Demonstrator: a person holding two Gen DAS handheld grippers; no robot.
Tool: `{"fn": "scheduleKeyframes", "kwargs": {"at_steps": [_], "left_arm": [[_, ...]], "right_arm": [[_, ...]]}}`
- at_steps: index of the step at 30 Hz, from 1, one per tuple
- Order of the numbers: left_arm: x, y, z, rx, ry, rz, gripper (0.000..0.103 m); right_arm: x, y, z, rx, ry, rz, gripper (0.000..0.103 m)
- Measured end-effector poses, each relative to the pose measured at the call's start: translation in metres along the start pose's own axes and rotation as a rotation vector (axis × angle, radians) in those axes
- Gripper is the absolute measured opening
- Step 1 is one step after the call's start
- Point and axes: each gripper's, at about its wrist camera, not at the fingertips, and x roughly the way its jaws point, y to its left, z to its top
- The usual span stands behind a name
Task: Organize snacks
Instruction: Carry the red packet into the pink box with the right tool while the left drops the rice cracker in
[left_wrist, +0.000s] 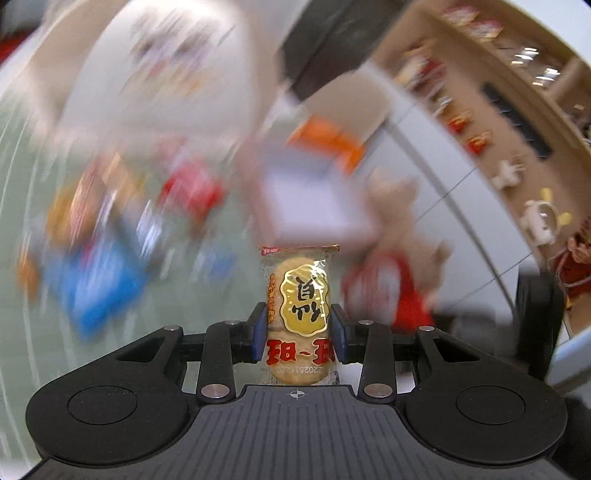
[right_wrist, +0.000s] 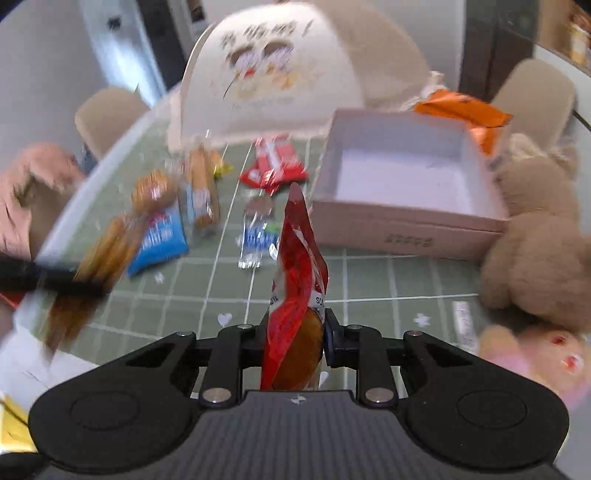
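My left gripper (left_wrist: 300, 334) is shut on a clear-wrapped rice cracker packet (left_wrist: 299, 295) with a gold and red label, held above the table. My right gripper (right_wrist: 295, 338) is shut on a red snack packet (right_wrist: 299, 266) that stands upright between its fingers. An open white box (right_wrist: 406, 218) sits on the green checked tablecloth (right_wrist: 369, 284) ahead of the right gripper; it looks empty. It shows blurred in the left wrist view (left_wrist: 314, 195). Several loose snacks lie left of the box: a blue packet (right_wrist: 159, 240), red packets (right_wrist: 273, 166) and biscuit packs (right_wrist: 201, 184).
A brown plush bear (right_wrist: 535, 236) sits right of the box, a pink plush toy (right_wrist: 535, 354) near it. A white lid with a cartoon print (right_wrist: 266, 74) stands behind the snacks. An orange bag (right_wrist: 465, 110) lies behind the box. Chairs surround the table.
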Motion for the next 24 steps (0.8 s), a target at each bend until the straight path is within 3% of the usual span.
{"fn": "scheduleKeyframes", "kwargs": {"at_steps": [3, 5, 8, 10, 14, 17, 20, 21, 22, 24], "left_arm": [[0.016, -0.028, 0.062, 0.057, -0.101, -0.05, 0.042], [0.049, -0.035, 0.099, 0.062, -0.148, -0.097, 0.044], [0.12, -0.029, 0.12, 0.051, -0.113, -0.003, 0.042], [0.141, -0.019, 0.114, 0.013, -0.146, -0.008, 0.042], [0.13, 0.0, 0.078, -0.054, -0.166, -0.043, 0.042], [0.113, 0.019, 0.044, -0.078, -0.139, 0.0, 0.042], [0.099, 0.04, 0.009, -0.121, -0.1, 0.06, 0.042], [0.093, 0.047, 0.0, -0.142, -0.087, 0.075, 0.042], [0.087, 0.055, -0.007, -0.161, -0.078, 0.088, 0.042], [0.073, 0.071, -0.02, -0.186, -0.065, 0.127, 0.042]], "right_arm": [[-0.02, -0.008, 0.007, 0.025, -0.04, -0.029, 0.024], [-0.028, -0.015, 0.011, 0.046, -0.062, -0.045, 0.024], [-0.033, -0.024, 0.009, 0.063, -0.069, -0.086, 0.024], [-0.038, -0.03, 0.007, 0.069, -0.071, -0.125, 0.024], [-0.047, -0.052, 0.02, 0.103, -0.081, -0.143, 0.024], [-0.043, -0.058, 0.057, 0.097, -0.132, -0.129, 0.024], [-0.029, -0.061, 0.114, 0.11, -0.214, -0.037, 0.024], [-0.02, -0.065, 0.134, 0.136, -0.242, 0.039, 0.027], [-0.011, -0.068, 0.148, 0.153, -0.245, 0.086, 0.041], [0.01, -0.077, 0.17, 0.203, -0.223, 0.046, 0.068]]}}
